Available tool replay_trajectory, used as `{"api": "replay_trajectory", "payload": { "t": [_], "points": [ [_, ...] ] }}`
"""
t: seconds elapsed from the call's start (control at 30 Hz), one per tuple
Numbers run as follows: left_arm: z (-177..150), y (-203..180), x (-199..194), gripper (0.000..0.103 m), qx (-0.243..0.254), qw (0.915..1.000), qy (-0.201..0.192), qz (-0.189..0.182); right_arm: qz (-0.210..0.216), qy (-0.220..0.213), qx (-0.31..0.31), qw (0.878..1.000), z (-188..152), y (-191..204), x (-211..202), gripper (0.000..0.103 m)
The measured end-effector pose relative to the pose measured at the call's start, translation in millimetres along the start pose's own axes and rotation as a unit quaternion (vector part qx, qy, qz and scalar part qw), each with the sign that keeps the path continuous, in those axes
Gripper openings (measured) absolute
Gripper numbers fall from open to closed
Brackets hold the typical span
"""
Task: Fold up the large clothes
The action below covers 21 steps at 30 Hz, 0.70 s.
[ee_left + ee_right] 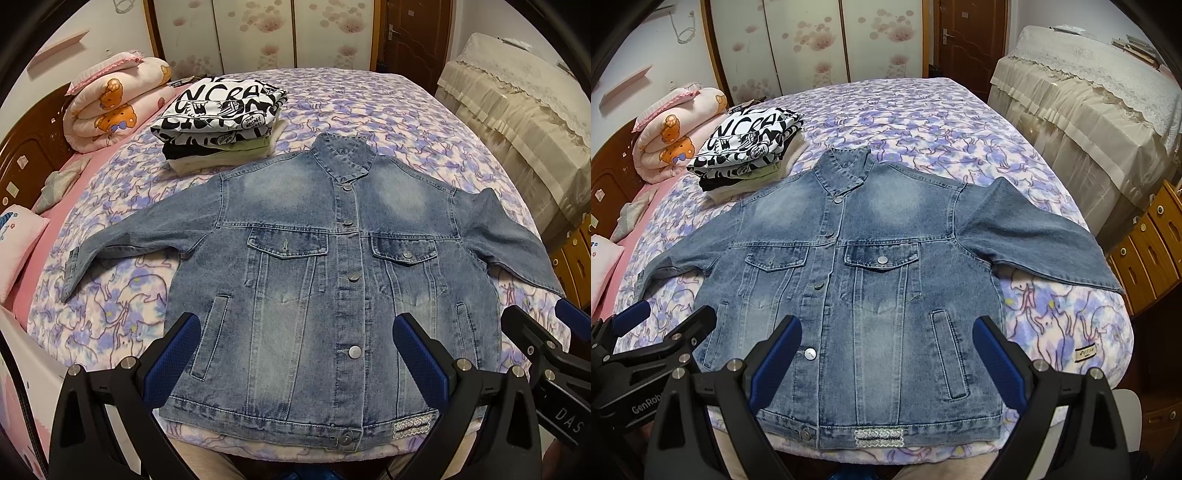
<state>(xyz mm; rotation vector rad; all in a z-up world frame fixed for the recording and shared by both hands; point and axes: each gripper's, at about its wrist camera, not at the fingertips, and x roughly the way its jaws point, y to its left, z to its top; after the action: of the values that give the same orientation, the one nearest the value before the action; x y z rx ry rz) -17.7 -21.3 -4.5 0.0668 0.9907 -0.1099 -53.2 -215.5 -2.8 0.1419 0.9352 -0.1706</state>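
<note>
just one denim jacket [317,280], two tongs [297,354]

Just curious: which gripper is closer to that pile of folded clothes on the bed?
Left. The left gripper hovers over the jacket's hem on the stack's side; the right gripper is further right.

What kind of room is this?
Most likely a bedroom: a big bed with a floral blanket, a rolled teddy-bear quilt by the headboard, and sliding wardrobe doors behind.

Both wrist cameras near the bed's [369,110] foot edge, facing across, sharing the jacket [314,277].
</note>
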Motion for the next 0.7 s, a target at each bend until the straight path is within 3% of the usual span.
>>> {"api": "replay_trajectory", "payload": {
  "t": [0.7],
  "points": [
    [-3.6, -4.5, 1.5, 0.103, 0.004, 1.0000, 0.006, -0.001, 0.000, 0.004, -0.001, 1.000, -4.0, 1.0, 3.7, 0.094]
  ]
}}
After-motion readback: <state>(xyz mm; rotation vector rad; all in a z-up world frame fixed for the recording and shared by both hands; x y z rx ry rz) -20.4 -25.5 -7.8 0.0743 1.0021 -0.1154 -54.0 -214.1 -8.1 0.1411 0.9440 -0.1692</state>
